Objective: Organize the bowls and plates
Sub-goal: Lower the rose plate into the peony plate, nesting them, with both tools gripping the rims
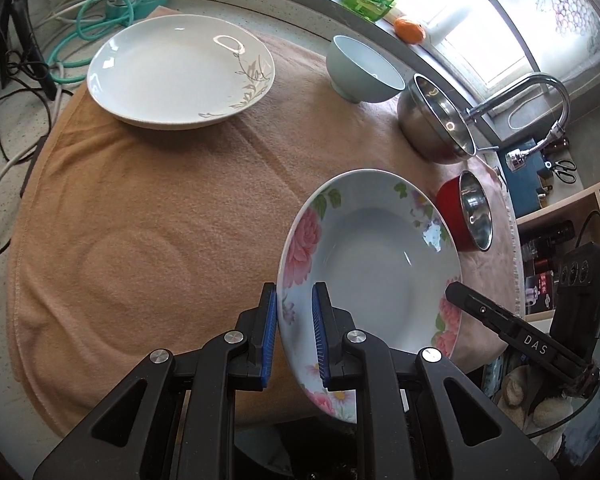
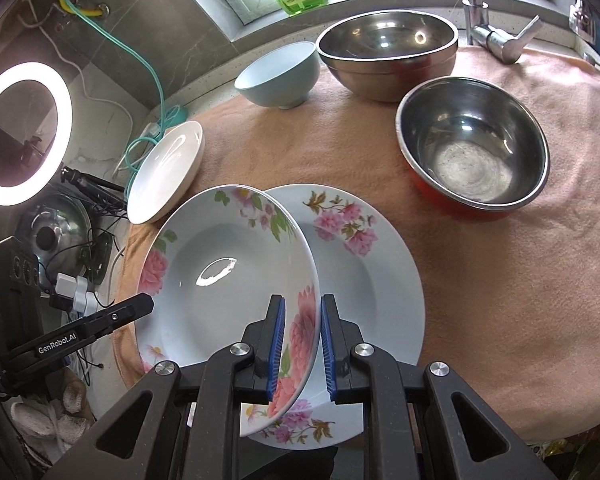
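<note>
Peach terry cloth covering the whole counter in the left wrist view. Left gripper clamped narrow on the near rim of a deep white plate with pink peony print, blue pads either side of the rim, plate lifted and tilted above the cloth. Right gripper reaching in from the right edge, its black finger at the opposite rim. Farther back, well apart: a plain white plate with a grey leaf motif, a pale blue ceramic bowl, a large polished steel bowl, a smaller steel bowl with a red outside.

From the right wrist view, the same peony plate pinched at its rim by the right gripper, jaws narrow, edge between the blue pads. Directly beneath and to the right, a second flat floral plate lying on the cloth, partly overlapped by the held one. Left gripper visible at lower left. Leaf-motif plate to the left, bowls behind.

Judged as mid-carry toward stacking onto the resting floral plate. Risks from here: glazed rim slipping out of either pinch under uneven tilt; one side released ahead of the other, dropping an edge onto the lower plate and chipping it; off-centre landing leaving the stack rocking; lowering too fast on the soft cloth, nudging the bottom plate sideways.
</note>
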`<state>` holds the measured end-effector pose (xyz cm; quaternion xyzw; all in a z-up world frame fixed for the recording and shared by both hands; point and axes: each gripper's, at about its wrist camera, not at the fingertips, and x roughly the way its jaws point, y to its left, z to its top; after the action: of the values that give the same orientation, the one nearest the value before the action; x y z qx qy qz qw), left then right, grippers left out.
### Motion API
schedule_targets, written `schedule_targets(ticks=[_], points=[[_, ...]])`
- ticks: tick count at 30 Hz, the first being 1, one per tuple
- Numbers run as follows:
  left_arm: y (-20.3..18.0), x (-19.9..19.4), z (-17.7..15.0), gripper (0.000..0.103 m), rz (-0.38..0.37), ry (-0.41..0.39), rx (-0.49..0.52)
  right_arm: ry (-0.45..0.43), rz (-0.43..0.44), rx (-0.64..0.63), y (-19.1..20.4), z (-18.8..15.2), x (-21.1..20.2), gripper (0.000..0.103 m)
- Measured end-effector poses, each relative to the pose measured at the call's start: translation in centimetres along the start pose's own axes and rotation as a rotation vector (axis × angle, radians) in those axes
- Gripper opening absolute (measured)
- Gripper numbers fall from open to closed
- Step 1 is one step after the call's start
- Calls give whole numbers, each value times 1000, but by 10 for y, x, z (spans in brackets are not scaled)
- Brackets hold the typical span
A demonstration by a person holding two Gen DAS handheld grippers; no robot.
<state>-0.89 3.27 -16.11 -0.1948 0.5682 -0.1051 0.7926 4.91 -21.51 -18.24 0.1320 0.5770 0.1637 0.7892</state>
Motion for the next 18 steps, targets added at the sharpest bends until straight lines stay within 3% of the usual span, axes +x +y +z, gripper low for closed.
schedule_targets(ticks=[18], points=[[-19,24,-1,15,2,48,34,17,-29,50,-31,-1,3,16]])
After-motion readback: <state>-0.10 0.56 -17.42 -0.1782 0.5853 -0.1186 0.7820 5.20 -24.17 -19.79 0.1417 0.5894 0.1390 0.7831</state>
